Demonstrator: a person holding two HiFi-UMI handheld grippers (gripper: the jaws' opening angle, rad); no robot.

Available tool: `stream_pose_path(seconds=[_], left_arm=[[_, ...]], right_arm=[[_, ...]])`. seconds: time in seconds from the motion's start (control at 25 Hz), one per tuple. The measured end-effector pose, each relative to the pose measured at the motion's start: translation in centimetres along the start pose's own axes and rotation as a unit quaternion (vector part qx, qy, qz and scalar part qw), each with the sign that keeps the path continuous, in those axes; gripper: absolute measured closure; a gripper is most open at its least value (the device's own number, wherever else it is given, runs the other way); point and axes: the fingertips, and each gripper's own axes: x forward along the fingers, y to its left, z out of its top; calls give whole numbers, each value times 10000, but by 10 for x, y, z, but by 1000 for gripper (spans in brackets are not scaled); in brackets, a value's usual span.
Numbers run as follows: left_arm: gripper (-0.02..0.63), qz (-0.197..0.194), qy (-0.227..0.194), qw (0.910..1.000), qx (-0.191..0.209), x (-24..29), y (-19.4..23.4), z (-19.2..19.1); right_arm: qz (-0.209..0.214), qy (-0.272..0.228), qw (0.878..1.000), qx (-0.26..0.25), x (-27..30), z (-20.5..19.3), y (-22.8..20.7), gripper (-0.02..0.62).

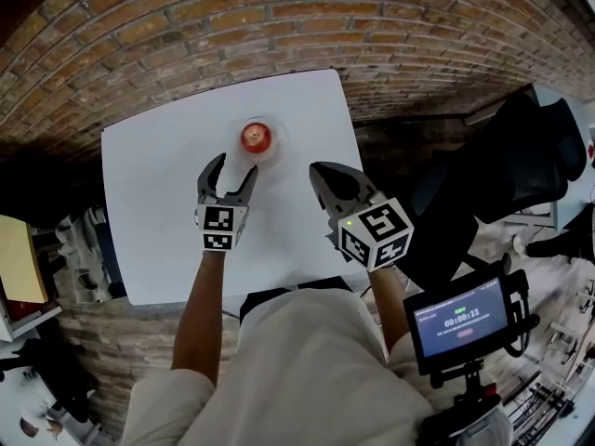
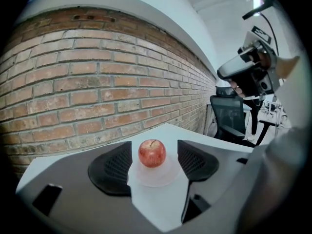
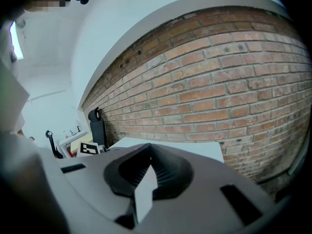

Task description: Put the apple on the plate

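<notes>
A red apple (image 1: pixel 257 137) stands on a small translucent plate (image 1: pixel 277 152) near the far edge of the white table (image 1: pixel 158 175). My left gripper (image 1: pixel 236 165) hovers just short of the plate, on the near side. It is open and nothing is between its fingers (image 2: pixel 114 172). In the left gripper view the apple (image 2: pixel 152 153) and plate (image 2: pixel 155 179) show beyond the gap, apart from both pads. My right gripper (image 1: pixel 317 168) is to the right of the plate, shut and holding nothing. In the right gripper view its tips (image 3: pixel 148 152) meet.
A brick wall (image 1: pixel 307 26) rises behind the table. A black office chair (image 1: pixel 521 156) stands to the right, and a small screen on a stand (image 1: pixel 462 319) is at the lower right. Shelving and clutter (image 1: pixel 37 277) fill the left side.
</notes>
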Motion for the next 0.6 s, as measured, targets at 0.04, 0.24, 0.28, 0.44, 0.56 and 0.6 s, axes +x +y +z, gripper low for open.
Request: stream_pose_path(seconds=[0.04, 0.24, 0.28, 0.44, 0.56, 0.6], left_arm=[[318, -52, -30, 10000, -3, -4, -2, 3], [367, -158, -250, 9994, -174, -15, -7, 20], [385, -143, -313, 9991, -243, -21, -6, 25], [418, -73, -599, 9976, -353, -46, 0, 49], [444, -92, -835, 9951, -513, -68, 7, 66], [454, -86, -903, 9945, -531, -74, 9, 73]], right_arm=[[-1, -33, 10000, -21, -2, 2, 3, 591], [28, -125, 9998, -118, -7, 10, 6, 591], [33, -154, 9998, -141, -9, 14, 10, 591], [44, -298, 9992, -263, -14, 28, 26, 591], [51, -383, 9986, -355, -16, 36, 39, 591], [40, -413, 9984, -383, -17, 40, 41, 591]])
